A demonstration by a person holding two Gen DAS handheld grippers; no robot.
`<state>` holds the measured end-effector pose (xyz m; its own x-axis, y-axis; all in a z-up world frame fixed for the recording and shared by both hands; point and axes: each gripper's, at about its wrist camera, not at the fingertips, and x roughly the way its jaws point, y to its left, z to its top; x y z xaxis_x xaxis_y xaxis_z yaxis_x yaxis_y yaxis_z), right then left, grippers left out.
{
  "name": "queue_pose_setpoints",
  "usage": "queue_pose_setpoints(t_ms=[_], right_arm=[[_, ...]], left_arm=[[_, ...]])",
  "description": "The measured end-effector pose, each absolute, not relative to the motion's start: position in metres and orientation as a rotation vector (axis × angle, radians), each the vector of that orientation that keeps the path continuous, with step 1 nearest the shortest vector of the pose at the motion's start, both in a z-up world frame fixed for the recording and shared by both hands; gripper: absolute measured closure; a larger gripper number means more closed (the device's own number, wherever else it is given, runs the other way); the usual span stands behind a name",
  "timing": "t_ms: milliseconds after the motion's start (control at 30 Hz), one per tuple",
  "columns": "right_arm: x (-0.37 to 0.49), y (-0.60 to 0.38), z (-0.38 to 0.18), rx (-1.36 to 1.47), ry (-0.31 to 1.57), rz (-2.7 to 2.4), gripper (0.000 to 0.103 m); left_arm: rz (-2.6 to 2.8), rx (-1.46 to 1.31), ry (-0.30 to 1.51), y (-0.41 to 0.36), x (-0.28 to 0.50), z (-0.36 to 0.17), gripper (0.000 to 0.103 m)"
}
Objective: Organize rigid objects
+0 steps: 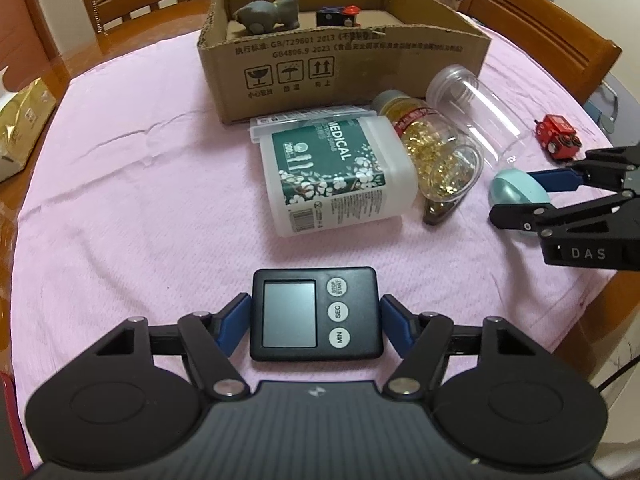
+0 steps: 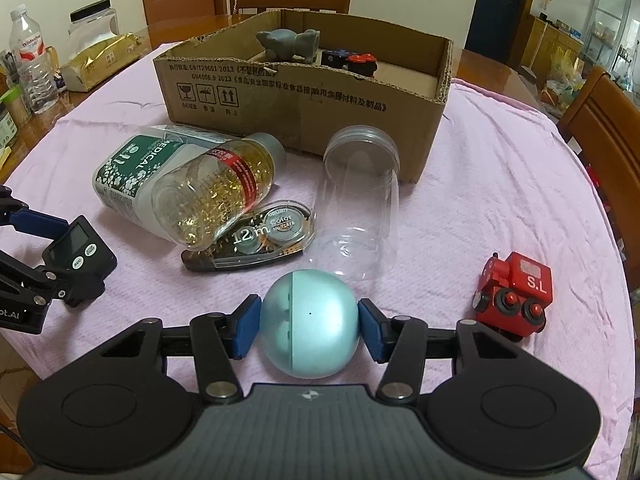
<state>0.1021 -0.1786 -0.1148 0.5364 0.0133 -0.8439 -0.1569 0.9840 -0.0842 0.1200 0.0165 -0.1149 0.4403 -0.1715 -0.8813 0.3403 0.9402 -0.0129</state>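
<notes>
Left wrist view: left gripper (image 1: 316, 322) closed onto the flat black digital timer with grey screen and three white round buttons (image 1: 315, 314), blue pads (image 1: 234, 322) pressed against its two short sides, timer low over the pink textured tablecloth (image 1: 140, 184). Beyond it, lying on its side, a white plastic box with green flowered "MEDICAL" label (image 1: 334, 176); touching that, a clear plastic bottle of golden capsules (image 1: 434, 148), also on its side. Next along, an empty clear plastic jar (image 1: 480, 112), tipped over. Farther back, an open brown cardboard box (image 1: 344, 68) holding a grey toy animal (image 1: 268, 14) and a dark toy with red cap (image 1: 340, 16).

Right wrist view: right gripper (image 2: 310, 330) clamped partway shut on the pale teal egg-shaped case (image 2: 310, 322), one blue pad on each flank, case near the cloth's front edge. Just ahead, a clear oval correction-tape dispenser marked "12 m" (image 2: 260, 236), partly under the capsule bottle. Off to the right, apart from the rest, a small red wooden toy train marked "S.L" (image 2: 516, 292), upright on the cloth.
</notes>
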Motion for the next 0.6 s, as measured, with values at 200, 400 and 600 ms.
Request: queue_pose_setpoints(t_ms=[200, 400, 600], right_arm=[[0.099, -0.175, -0.113, -0.165, 1.024, 0.107, 0.045], [0.096, -0.171, -0.102, -0.137, 1.046, 0.12, 0.045], [0.094, -0.166, -0.085, -0.181, 1.051, 0.121, 0.045]], left_arm=[[-0.378, 0.223, 1.048, 0.024, 0.119, -0.104, 0.034], [-0.473, 0.257, 1.038, 0.034, 0.124, -0.084, 0.034], [-0.551, 0.287, 1.02, 0.036, 0.133, -0.057, 0.034]])
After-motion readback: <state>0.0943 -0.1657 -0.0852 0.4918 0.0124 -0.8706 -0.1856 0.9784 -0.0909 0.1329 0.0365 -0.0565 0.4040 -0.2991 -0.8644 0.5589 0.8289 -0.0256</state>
